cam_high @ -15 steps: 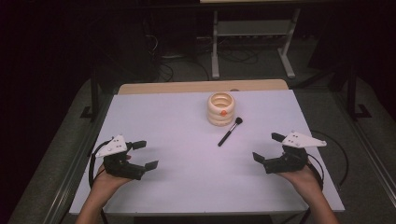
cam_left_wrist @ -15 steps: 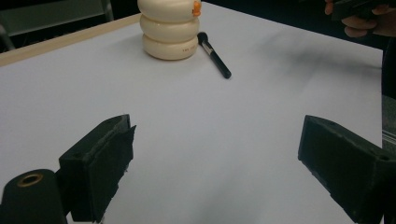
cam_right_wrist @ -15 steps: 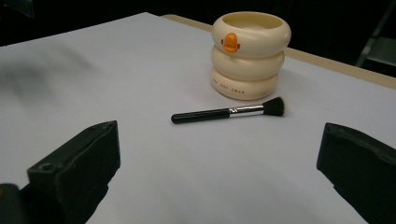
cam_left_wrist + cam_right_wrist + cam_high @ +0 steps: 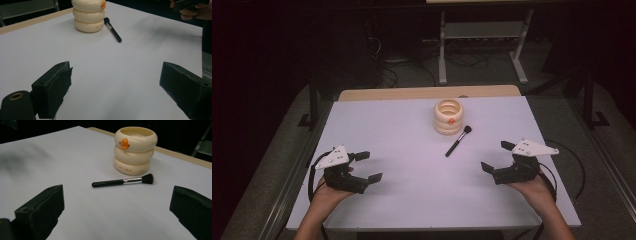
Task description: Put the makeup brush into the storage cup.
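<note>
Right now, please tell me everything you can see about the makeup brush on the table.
The makeup brush is slim, with a glossy black handle, a short silver metal band and a dark, fluffy bristle head. It lies flat on the white table, free of both grippers. Its bristle end lies close beside the base of the cream ringed cup with an orange duck bill; whether they touch is unclear. In the high view its handle end points toward the person's side, between the two grippers.

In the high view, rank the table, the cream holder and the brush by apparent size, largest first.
1. table, by far the largest.
2. cream holder, a ringed pot.
3. brush, thin; about as long as the holder is tall, but it covers less of the picture.
</note>
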Tool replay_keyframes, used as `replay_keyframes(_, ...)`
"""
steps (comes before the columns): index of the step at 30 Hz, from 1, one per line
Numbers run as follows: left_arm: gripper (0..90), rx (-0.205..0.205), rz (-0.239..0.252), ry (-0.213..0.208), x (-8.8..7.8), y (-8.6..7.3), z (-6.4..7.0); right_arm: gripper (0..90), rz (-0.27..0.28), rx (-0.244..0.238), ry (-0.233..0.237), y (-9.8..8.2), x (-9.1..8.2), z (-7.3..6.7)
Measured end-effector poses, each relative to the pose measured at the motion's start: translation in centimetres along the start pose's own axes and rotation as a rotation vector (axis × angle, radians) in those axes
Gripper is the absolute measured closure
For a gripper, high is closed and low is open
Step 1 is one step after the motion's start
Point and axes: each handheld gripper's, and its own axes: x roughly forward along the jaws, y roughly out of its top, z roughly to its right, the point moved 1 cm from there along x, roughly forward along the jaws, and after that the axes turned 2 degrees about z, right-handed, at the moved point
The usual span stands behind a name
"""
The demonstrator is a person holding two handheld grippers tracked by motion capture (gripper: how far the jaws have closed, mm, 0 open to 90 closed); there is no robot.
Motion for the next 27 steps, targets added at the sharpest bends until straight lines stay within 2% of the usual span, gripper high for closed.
replay_keyframes(10, 9.8, -0.008, 0.001, -0.010, 0.3, 0.0, 0.0, 0.0, -0.001, -0.018, 0.010, 0.5, 0.9, -0.1)
replay_keyframes(15, 9.8, -0.012, 0.006, -0.009, 0.2, 0.1, 0.1, 0.0, 0.012, 0.002, 0.010, 0.8, 1.2, 0.2)
replay_keyframes(21, 9.8, -0.020, 0.013, -0.010, 0.0, 0.1, 0.0, 0.0, 0.007, -0.005, 0.004, 0.8, 1.3, 0.2)
replay_keyframes(25, 9.8, -0.010, 0.017, -0.013, 0.0, 0.3, 0.0, 0.0, 0.019, -0.010, 0.000, 1.0, 1.3, 0.3)
replay_keyframes(27, 9.8, -0.015, 0.018, -0.012, 0.0, 0.3, 0.0, 0.0, 0.022, 0.004, 0.003, 1.2, 1.5, 0.3)
